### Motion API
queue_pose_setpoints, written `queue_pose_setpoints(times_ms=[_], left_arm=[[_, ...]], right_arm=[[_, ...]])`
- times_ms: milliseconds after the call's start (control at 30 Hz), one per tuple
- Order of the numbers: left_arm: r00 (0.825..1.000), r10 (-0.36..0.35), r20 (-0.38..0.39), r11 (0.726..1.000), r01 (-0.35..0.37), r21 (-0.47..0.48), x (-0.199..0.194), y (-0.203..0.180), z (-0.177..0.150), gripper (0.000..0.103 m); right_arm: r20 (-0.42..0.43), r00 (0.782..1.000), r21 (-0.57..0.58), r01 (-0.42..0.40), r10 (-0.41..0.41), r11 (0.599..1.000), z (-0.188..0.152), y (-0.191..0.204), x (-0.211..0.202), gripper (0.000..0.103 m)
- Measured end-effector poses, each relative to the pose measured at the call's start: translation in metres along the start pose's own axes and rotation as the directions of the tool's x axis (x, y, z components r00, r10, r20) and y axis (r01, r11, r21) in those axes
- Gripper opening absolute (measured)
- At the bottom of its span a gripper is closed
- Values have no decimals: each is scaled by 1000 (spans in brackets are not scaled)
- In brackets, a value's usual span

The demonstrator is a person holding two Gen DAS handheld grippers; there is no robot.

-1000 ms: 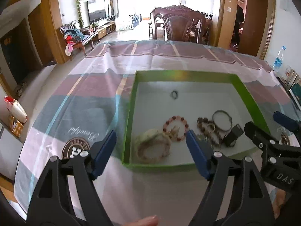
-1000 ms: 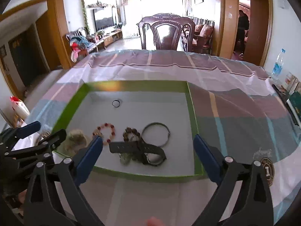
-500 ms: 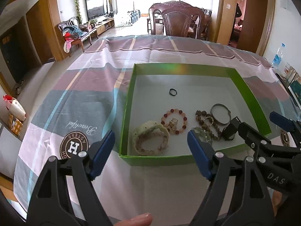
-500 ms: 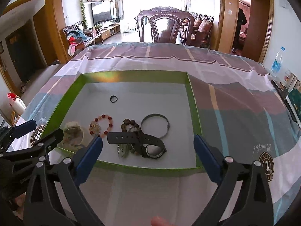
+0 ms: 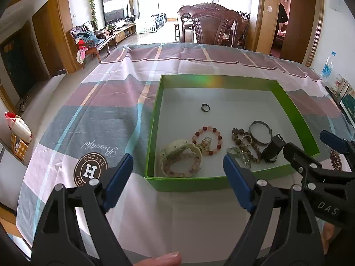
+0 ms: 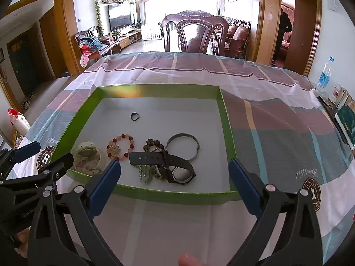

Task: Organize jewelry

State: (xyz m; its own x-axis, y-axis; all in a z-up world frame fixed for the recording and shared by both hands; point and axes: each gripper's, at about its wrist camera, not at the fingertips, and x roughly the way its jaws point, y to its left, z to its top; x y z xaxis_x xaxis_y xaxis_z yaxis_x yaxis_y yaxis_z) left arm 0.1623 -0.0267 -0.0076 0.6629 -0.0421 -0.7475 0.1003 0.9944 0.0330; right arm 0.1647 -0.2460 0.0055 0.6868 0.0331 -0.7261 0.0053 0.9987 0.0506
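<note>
A green tray [image 5: 153,119] [image 6: 226,119] with a white floor lies on the striped tablecloth. Inside it lie a black ring [image 5: 205,107] [image 6: 134,116], a red bead bracelet [image 5: 207,140] [image 6: 121,145], a cream bracelet [image 5: 180,160] [image 6: 88,158], a brown bead bracelet [image 5: 245,144] [image 6: 155,146], a silver bangle [image 5: 260,129] [image 6: 183,146] and a black watch [image 6: 164,161] [image 5: 273,149]. My left gripper [image 5: 177,179] is open and empty in front of the tray's near wall. My right gripper [image 6: 174,182] is open and empty over the near wall.
A dark wooden chair [image 6: 195,35] stands at the table's far side. A water bottle [image 6: 325,75] and books [image 6: 346,117] sit at the right edge. The tablecloth [image 5: 106,115] extends to the left of the tray.
Both grippers have drawn back from the tray and risen a little, so the tray sits farther away. Both stay open. The jewelry has not moved.
</note>
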Motion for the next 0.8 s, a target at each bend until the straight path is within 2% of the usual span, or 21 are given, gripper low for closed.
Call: queue_pose_setpoints(times_ms=[667,800], left_arm=[[1000,3,-3,1000,-3,-1,1,0,-1,84],[1000,-5,15,1000,5,-10,-7,4,-4,87]], right_arm=[[-3,1000,-1,0,0,1000,0,0,0,96],[14,1000,12,6,-6,1000,-3,-1,-7,96]])
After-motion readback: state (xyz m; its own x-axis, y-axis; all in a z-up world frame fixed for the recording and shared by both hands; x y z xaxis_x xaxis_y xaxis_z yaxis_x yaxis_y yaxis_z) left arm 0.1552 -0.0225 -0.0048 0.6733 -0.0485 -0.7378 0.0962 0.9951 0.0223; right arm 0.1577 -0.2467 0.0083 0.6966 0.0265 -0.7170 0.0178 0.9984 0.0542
